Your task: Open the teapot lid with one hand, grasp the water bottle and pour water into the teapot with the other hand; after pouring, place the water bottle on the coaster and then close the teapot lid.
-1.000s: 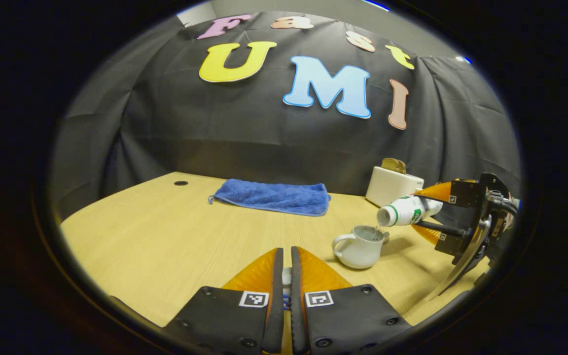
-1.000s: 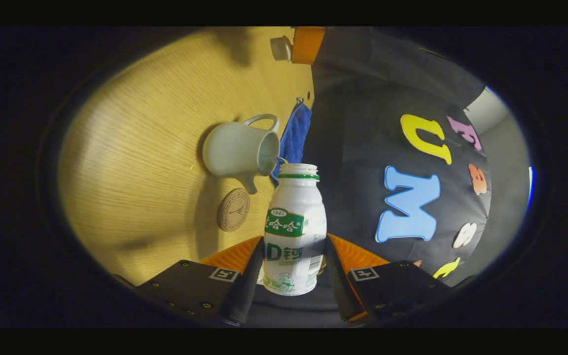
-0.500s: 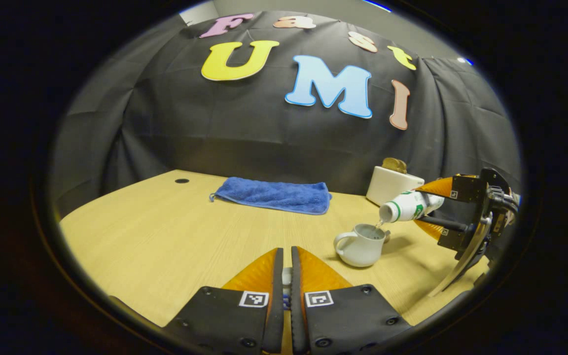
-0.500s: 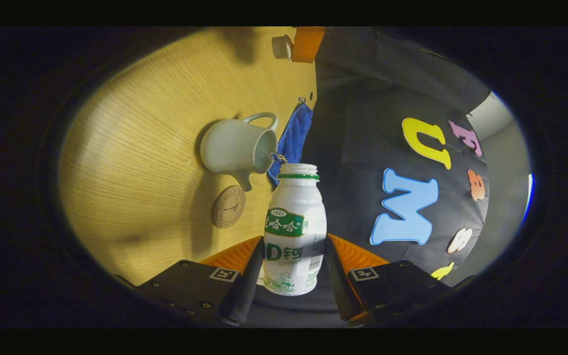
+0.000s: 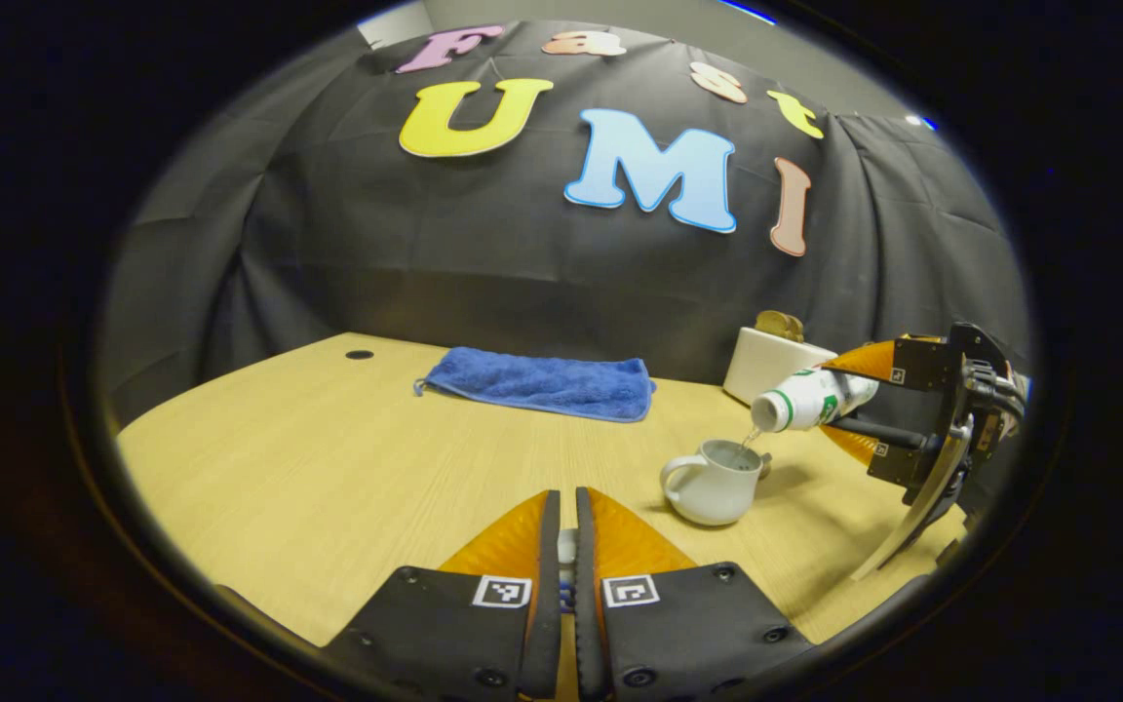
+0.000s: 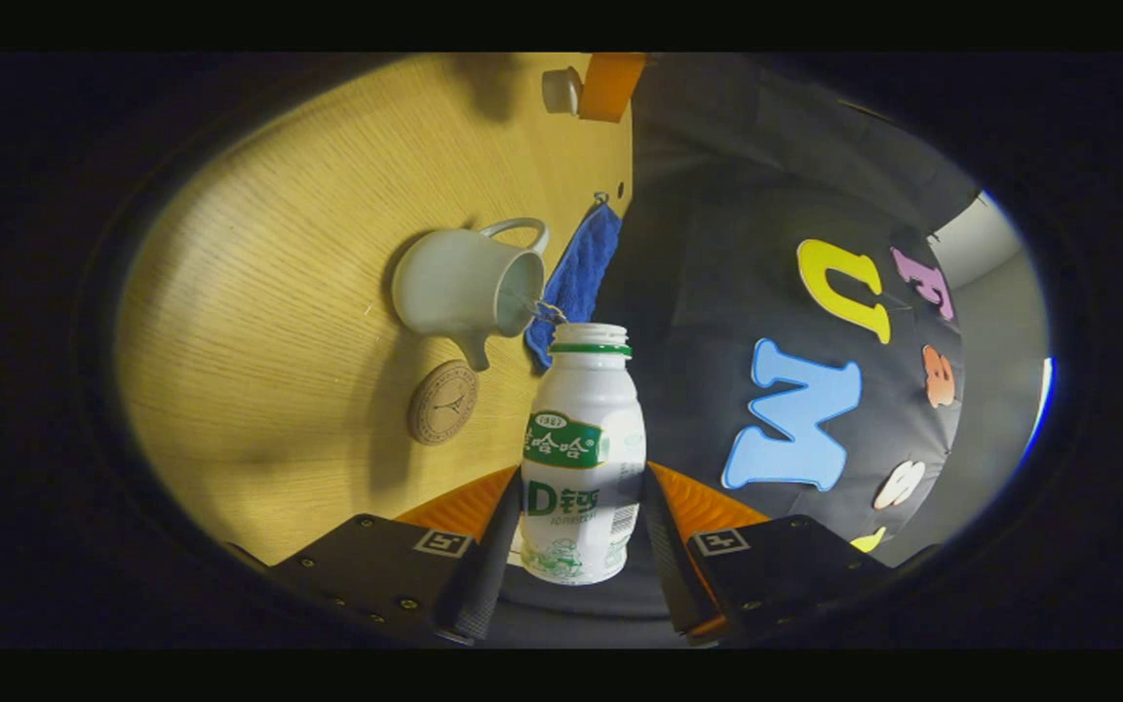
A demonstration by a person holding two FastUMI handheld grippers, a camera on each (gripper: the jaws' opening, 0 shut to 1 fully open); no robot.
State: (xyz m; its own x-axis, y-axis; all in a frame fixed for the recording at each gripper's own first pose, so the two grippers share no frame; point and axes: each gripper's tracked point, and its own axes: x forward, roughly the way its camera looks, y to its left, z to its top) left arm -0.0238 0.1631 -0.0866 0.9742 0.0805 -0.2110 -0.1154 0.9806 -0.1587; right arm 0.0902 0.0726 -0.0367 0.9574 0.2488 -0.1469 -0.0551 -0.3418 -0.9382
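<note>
1. Right tool (image 6: 576,531) is pinching the bottle (image 6: 583,450) around its lower body, one finger on each side. You can also spot it from the left gripper view, off to the right (image 5: 849,405), with the bottle (image 5: 808,400) tipped over so it's nearly lying flat, mouth pointing left.
2. The bottle's cap is off, and a thin stream of water runs from the mouth down into the teapot (image 5: 713,481). The mouth sits just above and to the right of the pot's rim, not touching it.
3. Teapot stands upright on the surface (image 5: 347,458), lid off, handle facing left in the left gripper view. In the right gripper view it's the pale pot (image 6: 459,288) just past the bottle mouth.
4. Coaster (image 6: 442,402) is a round one lying flat on the surface right beside the pot, on its spout side. Nothing on it.
5. Left tool (image 5: 561,546) has its fingers pressed together around something small and pale, hard to make out from its own view. The right gripper view shows it far off (image 6: 589,90) with the lid (image 6: 561,90) at its tips, held well away from the pot.
6. Farther back: a blue towel (image 5: 542,385) lying flat near the wall, and a white box (image 5: 771,366) behind the pot.
</note>
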